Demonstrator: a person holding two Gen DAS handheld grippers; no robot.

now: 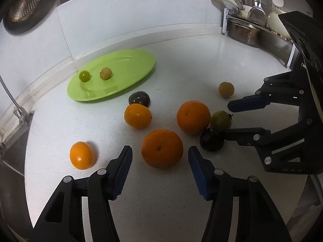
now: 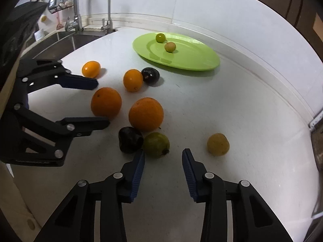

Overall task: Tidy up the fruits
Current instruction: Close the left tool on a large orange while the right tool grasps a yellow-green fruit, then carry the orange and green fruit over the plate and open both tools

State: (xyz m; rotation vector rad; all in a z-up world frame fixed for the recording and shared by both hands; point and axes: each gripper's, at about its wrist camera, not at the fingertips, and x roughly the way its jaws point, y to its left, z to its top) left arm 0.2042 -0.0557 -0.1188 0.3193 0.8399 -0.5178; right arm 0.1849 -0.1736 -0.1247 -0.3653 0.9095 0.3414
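A green plate (image 1: 131, 60) (image 2: 197, 60) at the back of the white counter holds a small green fruit (image 1: 84, 76) and a small tan fruit (image 1: 105, 73). Several oranges and dark plums lie loose on the counter. My left gripper (image 1: 160, 155) is open, its jaws either side of a large orange (image 1: 162, 148) (image 2: 106, 102). My right gripper (image 2: 163, 157) (image 1: 227, 118) is open, just short of a green fruit (image 2: 156, 144) (image 1: 221, 120) and beside a dark plum (image 2: 130, 139) (image 1: 212, 140). A tan fruit (image 2: 218, 144) (image 1: 226, 89) lies to its right.
Another large orange (image 1: 193, 117) (image 2: 146, 114), two small oranges (image 1: 137, 115) (image 1: 81, 155) and a second dark plum (image 1: 139, 99) lie mid-counter. A sink with taps (image 2: 76, 10) is at the left, a dish rack with pots (image 1: 248, 28) at the back right, a colander (image 1: 26, 2) on the wall.
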